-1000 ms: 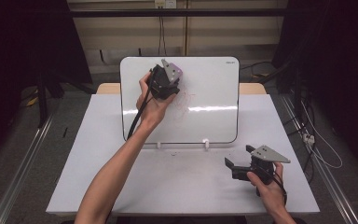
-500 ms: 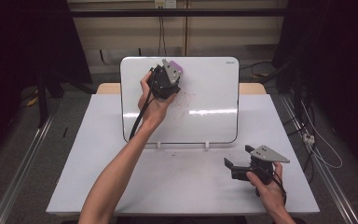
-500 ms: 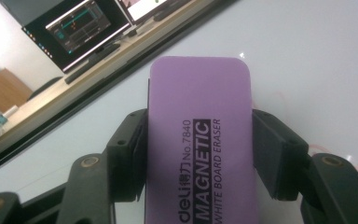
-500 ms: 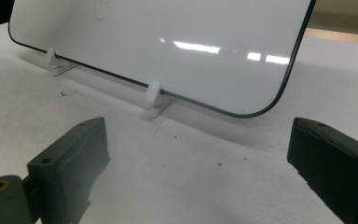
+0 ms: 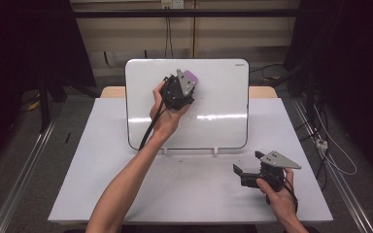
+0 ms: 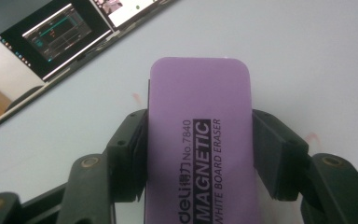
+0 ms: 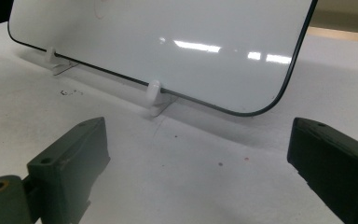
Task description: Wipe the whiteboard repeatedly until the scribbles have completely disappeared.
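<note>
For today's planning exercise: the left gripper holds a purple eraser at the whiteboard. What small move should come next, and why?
Probably a short wipe sideways across the whiteboard: the left gripper is shut on the purple eraser, and faint red marks show beside it. The right gripper rests open on the table.

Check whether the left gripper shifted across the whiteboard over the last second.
Yes. The left gripper with the purple eraser slid slightly right, away from the whiteboard's left edge.

purple eraser [image 6: 199, 140] with black lettering, white whiteboard [image 5: 223, 97], black gripper [image 7: 205, 177], white table [image 5: 102, 160]
</note>
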`<action>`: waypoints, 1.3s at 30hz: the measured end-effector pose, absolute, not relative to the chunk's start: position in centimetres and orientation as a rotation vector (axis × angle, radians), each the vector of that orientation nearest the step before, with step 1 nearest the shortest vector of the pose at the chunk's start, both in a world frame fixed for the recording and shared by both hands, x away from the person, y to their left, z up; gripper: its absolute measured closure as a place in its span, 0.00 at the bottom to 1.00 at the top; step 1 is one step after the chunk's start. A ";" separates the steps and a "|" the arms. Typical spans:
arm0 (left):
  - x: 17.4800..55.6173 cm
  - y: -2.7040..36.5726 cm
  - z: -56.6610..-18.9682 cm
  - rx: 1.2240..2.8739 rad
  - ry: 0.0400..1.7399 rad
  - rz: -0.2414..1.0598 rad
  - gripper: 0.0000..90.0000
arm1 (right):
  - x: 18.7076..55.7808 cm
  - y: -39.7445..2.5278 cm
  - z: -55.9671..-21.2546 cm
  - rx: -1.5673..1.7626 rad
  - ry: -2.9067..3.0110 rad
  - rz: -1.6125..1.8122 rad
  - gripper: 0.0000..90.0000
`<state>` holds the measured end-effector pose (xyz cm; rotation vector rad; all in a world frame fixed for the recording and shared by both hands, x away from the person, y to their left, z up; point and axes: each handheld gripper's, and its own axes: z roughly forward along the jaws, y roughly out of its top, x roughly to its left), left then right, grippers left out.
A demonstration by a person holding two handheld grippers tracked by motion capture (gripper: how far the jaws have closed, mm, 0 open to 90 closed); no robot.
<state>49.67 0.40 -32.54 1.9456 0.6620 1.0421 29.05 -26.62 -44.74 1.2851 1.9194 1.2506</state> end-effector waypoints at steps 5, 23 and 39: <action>50.8 0.9 -31.0 1.929 0.689 1.093 0.46 | 29.0 -26.6 -44.7 1.280 1.922 1.253 0.06; 48.3 -0.9 -33.7 1.990 0.577 1.129 0.46 | 29.0 -26.4 -44.8 1.281 1.929 1.245 0.06; 50.4 0.5 -31.4 1.962 0.611 1.152 0.46 | 29.0 -26.5 -44.8 1.283 1.931 1.248 0.06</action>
